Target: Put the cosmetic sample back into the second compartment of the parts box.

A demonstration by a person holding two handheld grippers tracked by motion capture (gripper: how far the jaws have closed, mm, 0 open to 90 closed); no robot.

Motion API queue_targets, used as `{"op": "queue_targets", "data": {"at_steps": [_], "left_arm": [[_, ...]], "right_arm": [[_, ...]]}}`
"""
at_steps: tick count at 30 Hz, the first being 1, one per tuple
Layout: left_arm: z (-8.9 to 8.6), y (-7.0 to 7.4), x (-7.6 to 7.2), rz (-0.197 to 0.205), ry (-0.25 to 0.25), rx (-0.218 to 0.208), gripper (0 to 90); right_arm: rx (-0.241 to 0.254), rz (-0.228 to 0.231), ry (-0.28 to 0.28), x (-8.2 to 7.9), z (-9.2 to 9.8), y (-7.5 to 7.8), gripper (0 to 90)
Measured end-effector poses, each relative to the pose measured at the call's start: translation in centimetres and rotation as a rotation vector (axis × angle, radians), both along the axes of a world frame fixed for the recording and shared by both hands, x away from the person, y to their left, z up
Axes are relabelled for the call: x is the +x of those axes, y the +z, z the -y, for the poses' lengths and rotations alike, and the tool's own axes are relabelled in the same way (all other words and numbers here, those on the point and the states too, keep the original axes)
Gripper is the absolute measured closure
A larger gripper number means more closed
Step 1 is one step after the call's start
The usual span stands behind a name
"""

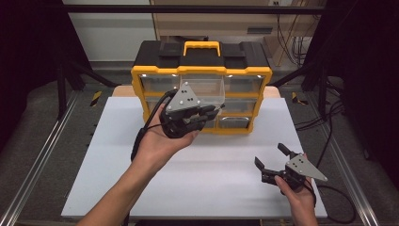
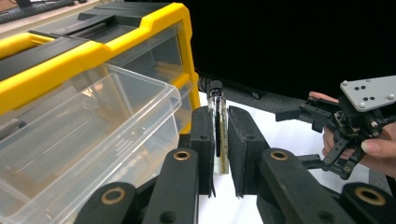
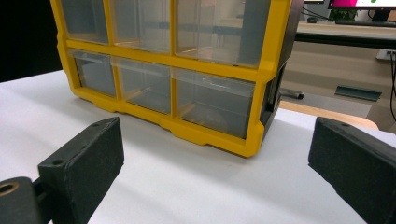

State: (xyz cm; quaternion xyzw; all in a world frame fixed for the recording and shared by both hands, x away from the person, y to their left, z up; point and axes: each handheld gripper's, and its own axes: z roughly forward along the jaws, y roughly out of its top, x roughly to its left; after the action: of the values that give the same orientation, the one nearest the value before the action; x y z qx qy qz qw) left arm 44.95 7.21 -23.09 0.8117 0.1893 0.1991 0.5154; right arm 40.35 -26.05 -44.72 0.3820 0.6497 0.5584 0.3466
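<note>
- Vial (image 2: 218, 135) stands upright, clamped between my left gripper (image 2: 219, 154) pads, just beside the pulled-out clear drawer (image 2: 93, 140), likely bound for it.
- Right gripper (image 1: 273, 162) waits slack-jawed and empty near the bench's front right corner.
- Organizer (image 1: 202, 70) stands along the far edge.

Organiser case (image 1: 141, 77): yellow frame, black lid, yellow handle. Drawers (image 2: 93, 135): clear plastic. Table (image 1: 188, 179): white. Vial (image 2: 218, 135): clear, black cap. Tools: black.
</note>
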Motion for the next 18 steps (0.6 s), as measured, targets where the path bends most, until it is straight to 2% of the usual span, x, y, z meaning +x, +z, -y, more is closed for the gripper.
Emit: {"op": "queue_targets", "data": {"at_steps": [18], "left_arm": [[-2.0, 1.1, 1.4, 0.013, 0.068, -0.052, 80.7]], "right_arm": [[-0.006, -0.007, 0.002, 0.0, -0.1, -0.1, 3.6]]}}
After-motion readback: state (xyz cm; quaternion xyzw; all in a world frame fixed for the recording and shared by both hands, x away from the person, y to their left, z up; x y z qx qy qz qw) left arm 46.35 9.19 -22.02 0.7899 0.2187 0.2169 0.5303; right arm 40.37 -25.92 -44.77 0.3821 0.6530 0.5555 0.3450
